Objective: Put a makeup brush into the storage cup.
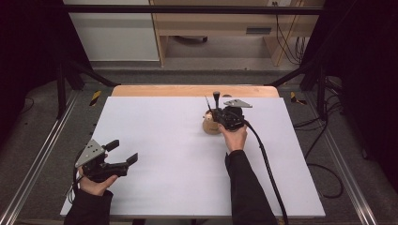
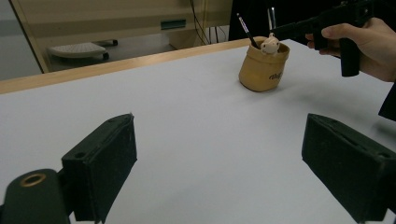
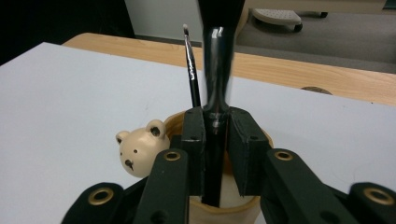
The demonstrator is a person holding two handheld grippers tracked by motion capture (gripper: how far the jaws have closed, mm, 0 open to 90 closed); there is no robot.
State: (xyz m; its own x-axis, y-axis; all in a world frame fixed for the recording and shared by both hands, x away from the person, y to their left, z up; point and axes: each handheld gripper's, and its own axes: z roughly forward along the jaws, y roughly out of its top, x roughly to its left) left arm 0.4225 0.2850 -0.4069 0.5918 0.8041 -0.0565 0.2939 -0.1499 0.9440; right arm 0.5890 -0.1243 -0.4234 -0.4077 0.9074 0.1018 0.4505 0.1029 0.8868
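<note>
A tan cup point(image 1: 211, 125) point(image 2: 264, 70) point(image 3: 173, 119) stands right of the middle on the white table top point(image 1: 159, 136). A small bear figure point(image 3: 140, 149) point(image 2: 270, 45) peeks over its rim, and a thin black brush point(image 3: 191, 70) point(image 2: 246, 30) leans inside. My right gripper point(image 1: 220, 115) point(image 3: 216, 116) hangs over the cup, shut on the shaft of a thick black brush point(image 3: 219, 56) point(image 1: 216, 97) that stands upright with its lower end inside the cup. My left gripper point(image 1: 123, 152) point(image 2: 219, 130) rests low at the near left, jaws wide open with nothing between them.
A wooden table edge point(image 1: 187, 90) runs along the far side. The right gripper's cable point(image 1: 263, 154) trails back over the near right of the table. Metal rails point(image 1: 42, 154) flank the table, and a desk stands beyond it.
</note>
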